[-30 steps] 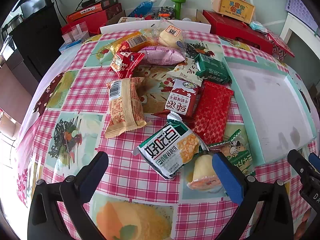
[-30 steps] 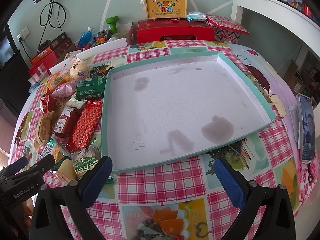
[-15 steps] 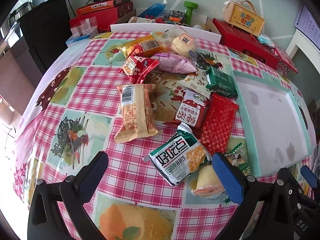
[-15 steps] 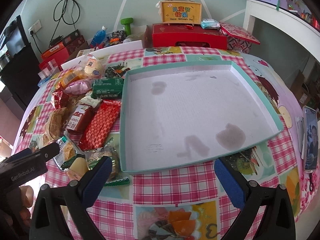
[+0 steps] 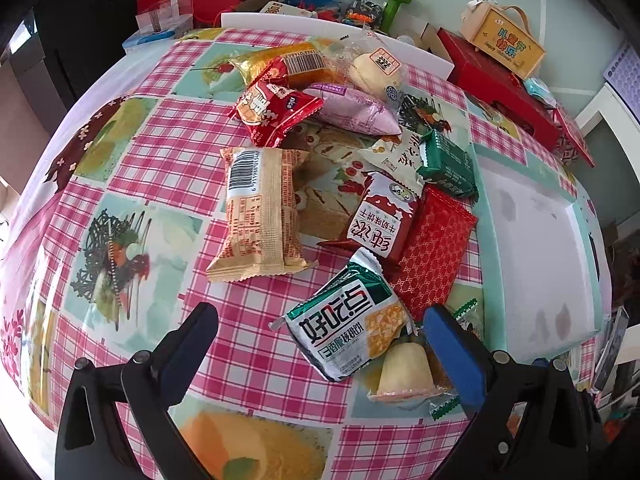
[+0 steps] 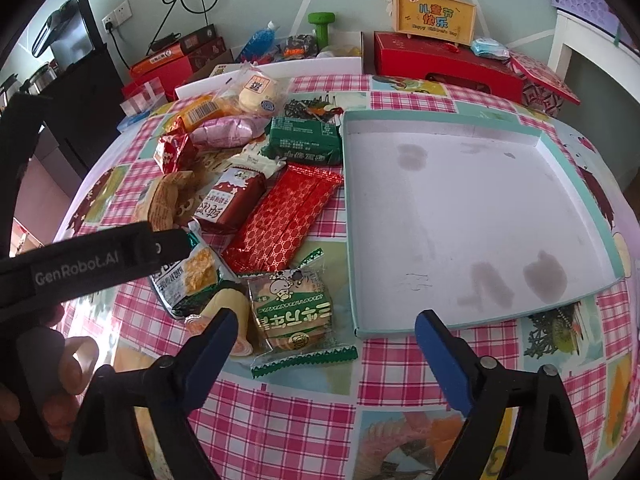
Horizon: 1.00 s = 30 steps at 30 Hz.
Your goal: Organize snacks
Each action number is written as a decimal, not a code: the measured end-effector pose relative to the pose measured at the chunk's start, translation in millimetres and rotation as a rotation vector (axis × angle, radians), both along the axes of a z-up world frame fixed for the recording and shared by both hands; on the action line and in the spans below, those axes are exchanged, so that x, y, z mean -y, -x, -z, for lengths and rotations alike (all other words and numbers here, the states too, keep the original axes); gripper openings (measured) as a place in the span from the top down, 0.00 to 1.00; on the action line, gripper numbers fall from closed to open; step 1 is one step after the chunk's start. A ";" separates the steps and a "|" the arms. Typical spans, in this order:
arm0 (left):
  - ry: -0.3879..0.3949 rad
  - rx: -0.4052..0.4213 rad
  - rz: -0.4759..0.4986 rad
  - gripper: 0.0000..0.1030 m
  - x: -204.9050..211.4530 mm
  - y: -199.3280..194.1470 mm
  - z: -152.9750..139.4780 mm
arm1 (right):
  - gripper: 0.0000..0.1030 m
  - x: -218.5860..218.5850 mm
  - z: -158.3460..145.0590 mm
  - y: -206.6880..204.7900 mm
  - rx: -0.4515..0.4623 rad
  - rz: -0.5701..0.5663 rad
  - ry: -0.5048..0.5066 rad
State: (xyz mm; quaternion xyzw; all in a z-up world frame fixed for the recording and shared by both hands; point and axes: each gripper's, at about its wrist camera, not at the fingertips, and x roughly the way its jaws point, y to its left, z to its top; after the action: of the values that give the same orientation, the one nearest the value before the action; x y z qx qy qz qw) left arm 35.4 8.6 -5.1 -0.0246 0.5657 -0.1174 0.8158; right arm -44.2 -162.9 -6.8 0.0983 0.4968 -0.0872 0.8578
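Observation:
Several snack packets lie heaped on the checked tablecloth, left of a shallow teal-rimmed white tray (image 6: 349, 220) (image 5: 482, 216) that holds nothing. My left gripper (image 5: 324, 340) is open above a green-and-white cracker packet (image 5: 348, 322) and a yellow wrapped cake (image 5: 404, 372). My right gripper (image 6: 326, 340) hangs over a clear biscuit packet with green trim (image 6: 294, 312). Its jaws are closing, the packet lies between them, and the pads do not touch it. A long red packet (image 6: 284, 220) lies just beyond.
The left gripper's black body (image 6: 100, 260) and a hand (image 6: 60, 380) fill the left of the right wrist view. Red boxes (image 6: 444, 64), a yellow gift case (image 6: 434, 16), a green dumbbell (image 6: 321, 24) and a bottle stand behind the table. A tan packet (image 5: 260, 216) lies apart at the left.
My right gripper has slid left from the tray's front to the snack pile, and its jaws have narrowed. The left gripper has shifted a little and rolled, still over the cracker packet.

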 end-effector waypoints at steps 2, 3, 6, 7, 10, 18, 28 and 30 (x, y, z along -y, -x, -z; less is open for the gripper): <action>0.009 -0.022 0.002 0.05 2.5 -2.4 3.8 | 0.15 0.0 1.7 -1.1 -0.007 0.006 0.015; 0.011 -0.035 0.004 0.08 4.1 -3.7 6.3 | 0.15 0.6 2.5 -1.4 -0.011 0.012 0.023; 0.012 -0.072 0.008 0.17 9.0 -7.3 14.9 | 0.16 2.9 3.6 -2.2 -0.013 0.023 0.027; 0.012 -0.085 0.008 0.19 10.6 -8.6 17.8 | 0.16 3.2 3.5 -2.2 -0.012 0.025 0.029; 0.020 -0.110 0.020 0.29 16.1 -10.2 24.0 | 0.16 3.2 2.8 -2.4 -0.008 0.026 0.035; 0.047 -0.112 -0.012 0.43 4.2 -12.0 25.3 | 0.33 -4.9 -3.4 -3.1 0.042 -0.032 0.021; 0.054 -0.112 -0.101 0.43 -29.6 -10.2 23.1 | 0.51 -22.6 5.3 -12.2 0.029 -0.132 -0.030; 0.053 -0.111 -0.121 0.42 -38.4 -7.8 21.9 | 0.51 -21.0 11.1 -14.3 0.005 -0.128 -0.044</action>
State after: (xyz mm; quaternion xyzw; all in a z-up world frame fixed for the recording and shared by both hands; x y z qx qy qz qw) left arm 43.2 47.0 -27.0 -0.0871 0.6040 -0.0811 0.7880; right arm -29.8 -142.0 -17.9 0.0855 0.5017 -0.0210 0.8605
